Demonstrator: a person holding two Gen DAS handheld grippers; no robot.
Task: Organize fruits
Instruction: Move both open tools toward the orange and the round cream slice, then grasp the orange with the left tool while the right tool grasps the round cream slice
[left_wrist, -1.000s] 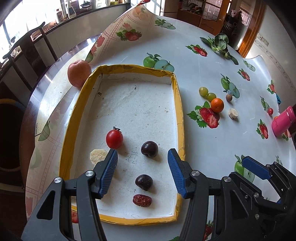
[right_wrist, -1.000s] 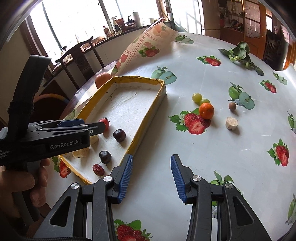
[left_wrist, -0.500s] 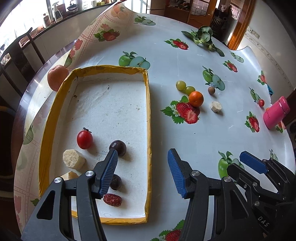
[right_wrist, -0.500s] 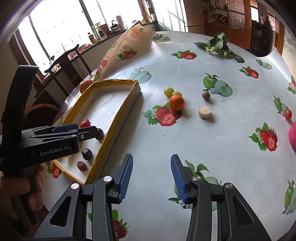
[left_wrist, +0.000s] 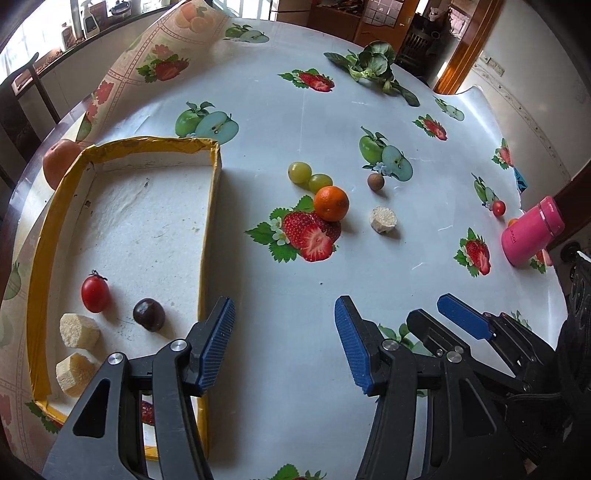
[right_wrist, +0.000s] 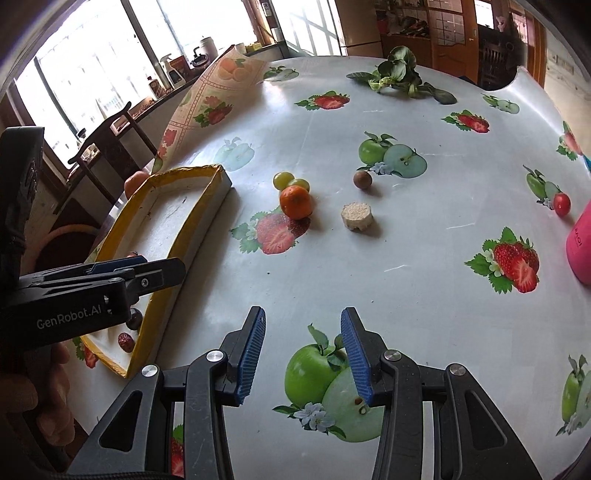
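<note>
Both tools held empty above the tabletop (left_wrist: 295, 122): the left tool (left_wrist: 284, 347) with its jaws wide apart, hovering just right of the tray's near long wall; the right tool (right_wrist: 303, 354) with its jaws moderately apart, over a printed apple. The loose fruit lies at about 12 o'clock from the left tool: a small orange (left_wrist: 331, 203) touching or nearly touching two green grapes (left_wrist: 309, 177) at its 11 o'clock, a small brown round fruit (left_wrist: 375, 182) at its 2 o'clock, and a pale cut piece (left_wrist: 383, 220) at its 3 o'clock, apart from it. A cherry tomato (right_wrist: 562, 204) sits well apart at 2 o'clock in the right view, near a pink bottle (left_wrist: 532, 230). The step in hand is judged to be a reach for one of these pieces; it is best done by choosing an isolated item, or approaching the orange from its free near side so that the grapes are not knocked, and by closing gently, since round fruit is likely to roll. The yellow-rimmed tray (left_wrist: 38, 236), at 10 o'clock from the left tool, holds a red cherry tomato (left_wrist: 95, 294), a dark round fruit (left_wrist: 149, 314) beside it, two pale cut chunks (left_wrist: 79, 330) near the left wall, and, in the right view, a red date (right_wrist: 125, 341) at the near end. An apple-like fruit (left_wrist: 59, 162) rests outside the tray's far left corner.
</note>
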